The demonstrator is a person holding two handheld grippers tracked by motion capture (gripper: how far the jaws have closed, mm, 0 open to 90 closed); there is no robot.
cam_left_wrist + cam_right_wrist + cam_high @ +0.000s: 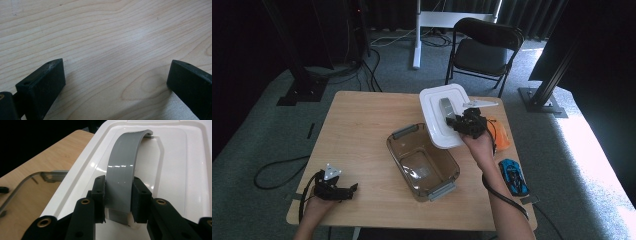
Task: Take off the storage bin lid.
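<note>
A white box lid point(437, 112) with a grey arched handle point(446, 106) is held above the table, its near edge over the rim of a clear brown plastic box point(424, 162). My right gripper point(458, 121) is shut on that handle; in the right gripper view both pads clamp the grey handle point(122, 177) on the white lid point(175, 170). My left gripper point(352, 188) rests near the table's front left corner. Its jaws stand wide apart in the left gripper view, with bare wooden table point(105, 42) between them.
An orange object point(501, 135) lies by the right hand, and a blue toy car point(513, 176) sits near the table's right edge. A black folding chair point(484, 50) stands beyond the table. The box has grey latches point(404, 131).
</note>
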